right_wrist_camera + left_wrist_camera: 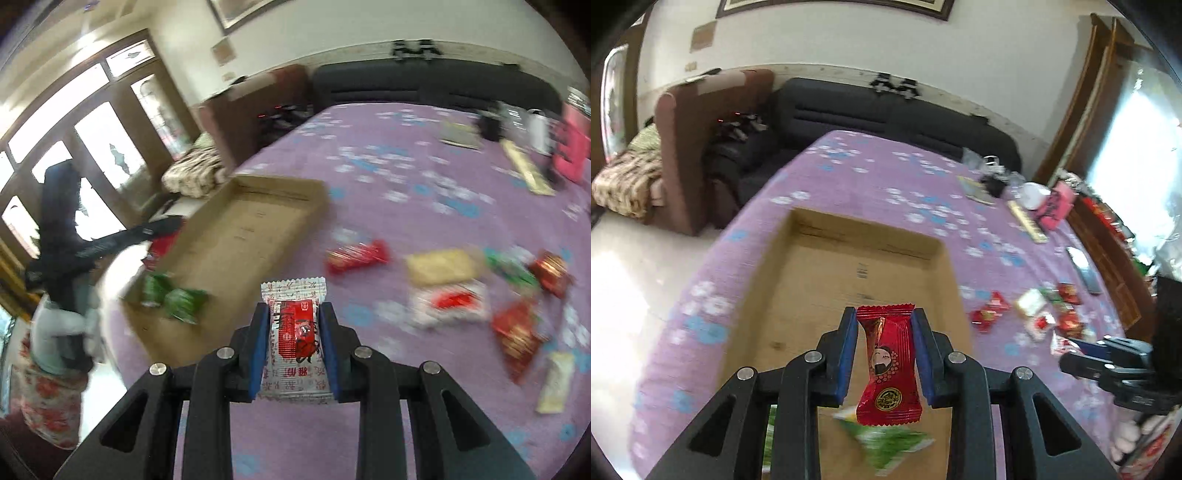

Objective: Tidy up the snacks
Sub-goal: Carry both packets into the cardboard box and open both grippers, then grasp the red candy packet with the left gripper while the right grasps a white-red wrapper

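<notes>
left gripper (884,325) clamps a red candy (886,363) above the cardboard tray (827,266).

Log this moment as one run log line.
left claw: shut on red candy, over cardboard tray | right claw: shut on white-red snack, above purple tablecloth

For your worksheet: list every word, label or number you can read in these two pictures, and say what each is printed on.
No text here can be read with certainty.
Red snack in the left gripper: cartoon face and gold round seal, characters too small.
White-and-red snack in the right gripper: Chinese characters, seen upside down, too blurred.
Cardboard box: small printed marks, unreadable.
Loose snacks: blurred.
</notes>
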A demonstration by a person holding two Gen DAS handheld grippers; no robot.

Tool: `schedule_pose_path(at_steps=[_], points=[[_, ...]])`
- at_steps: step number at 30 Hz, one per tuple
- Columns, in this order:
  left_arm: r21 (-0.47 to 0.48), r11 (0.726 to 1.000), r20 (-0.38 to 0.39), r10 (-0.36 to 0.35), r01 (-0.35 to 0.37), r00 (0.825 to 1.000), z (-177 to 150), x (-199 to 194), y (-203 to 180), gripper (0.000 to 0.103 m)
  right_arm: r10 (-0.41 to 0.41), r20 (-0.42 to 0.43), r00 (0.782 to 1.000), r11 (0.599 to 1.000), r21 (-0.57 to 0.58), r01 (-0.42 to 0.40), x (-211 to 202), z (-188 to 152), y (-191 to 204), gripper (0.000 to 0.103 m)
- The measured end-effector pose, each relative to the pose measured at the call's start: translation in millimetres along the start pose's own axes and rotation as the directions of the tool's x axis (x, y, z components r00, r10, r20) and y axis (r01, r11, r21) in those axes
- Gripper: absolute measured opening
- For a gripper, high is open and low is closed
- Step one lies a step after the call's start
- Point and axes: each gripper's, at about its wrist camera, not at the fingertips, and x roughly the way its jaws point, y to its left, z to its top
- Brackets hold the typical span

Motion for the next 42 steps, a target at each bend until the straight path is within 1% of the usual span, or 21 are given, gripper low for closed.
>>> schedule_pose_path(at_steps=[4,6,10,13,16,18,19,20,21,22,23,25,27,29,31,32,36,39,40,42], points=[[0.005,0.997,-0.008,0.076,-0.076,0.997,3,10,29,0.031,0.028,-0.037,0.999,0.999,-0.034,-0.029,39,19,39,0.026],[-0.001,0.995,-0.026,0.098,-0.098,0.995,3,19,43,0.031,0.030,-0.066,0.997,0.999,-0.039,-0.033,62,26,54,0.027],[-0.033,0.993,-0.080,0.108,-0.111,0.991,0,37,62,0.031,-0.001,-0.116,0.993,0.998,-0.058,-0.006,110,34,74,0.026],[-0.046,0.993,-0.093,0.100,-0.105,0.991,-3,43,67,0.031,-0.009,-0.151,0.989,0.998,-0.061,0.000,136,37,83,0.026],[-0.081,0.993,-0.097,0.081,-0.088,0.992,-6,43,75,0.033,-0.013,-0.169,0.985,0.998,-0.067,0.002,149,37,88,0.027],[-0.106,0.992,-0.089,0.062,-0.071,0.994,-8,41,80,0.039,-0.026,-0.168,0.985,0.997,-0.078,0.013,155,36,92,0.027],[-0.121,0.991,-0.083,0.038,-0.048,0.996,-9,38,82,0.043,-0.031,-0.160,0.987,0.997,-0.079,0.018,155,36,94,0.029],[-0.131,0.991,-0.081,0.023,-0.034,0.996,-10,36,82,0.045,-0.030,-0.153,0.988,0.997,-0.078,0.019,155,36,94,0.029],[-0.138,0.990,-0.078,0.016,-0.026,0.997,-10,35,82,0.049,-0.025,-0.150,0.988,0.997,-0.077,0.014,154,36,94,0.033],[-0.144,0.989,-0.073,0.011,-0.022,0.997,-11,31,82,0.052,-0.022,-0.146,0.989,0.997,-0.076,0.011,151,35,95,0.039],[-0.147,0.989,-0.067,0.011,-0.021,0.998,-12,28,81,0.054,-0.019,-0.134,0.991,0.997,-0.074,0.009,145,34,95,0.040],[-0.151,0.988,-0.042,0.010,-0.016,0.999,-13,16,77,0.062,-0.010,-0.111,0.994,0.998,-0.069,0.002,134,35,95,0.040],[-0.155,0.988,-0.019,-0.003,0.000,1.000,-12,5,72,0.063,-0.007,-0.084,0.996,0.998,-0.063,0.002,117,34,90,0.040],[-0.158,0.987,0.009,-0.025,0.026,1.000,-12,-9,63,0.067,-0.013,-0.052,0.999,0.998,-0.056,0.010,96,32,80,0.041],[-0.156,0.986,0.032,-0.051,0.055,0.998,-13,-20,53,0.073,-0.033,-0.017,0.999,0.999,-0.039,0.033,73,28,64,0.043],[-0.151,0.986,0.041,-0.065,0.070,0.997,-13,-25,46,0.075,-0.042,-0.004,0.999,0.999,-0.027,0.042,65,27,56,0.044],[-0.117,0.984,0.047,-0.128,0.132,0.991,-14,-35,17,0.079,-0.118,0.055,0.991,0.991,0.065,0.114,17,16,2,0.046],[-0.090,0.978,0.023,-0.184,0.186,0.983,-16,-33,-9,0.081,-0.194,0.080,0.978,0.970,0.163,0.179,-15,4,-48,0.046],[-0.083,0.977,0.013,-0.194,0.195,0.981,-18,-31,-16,0.081,-0.218,0.086,0.972,0.958,0.207,0.196,-27,-3,-68,0.046],[-0.067,0.976,-0.014,-0.209,0.208,0.978,-21,-24,-33,0.081,-0.249,0.088,0.965,0.942,0.254,0.220,-39,-12,-91,0.046]])
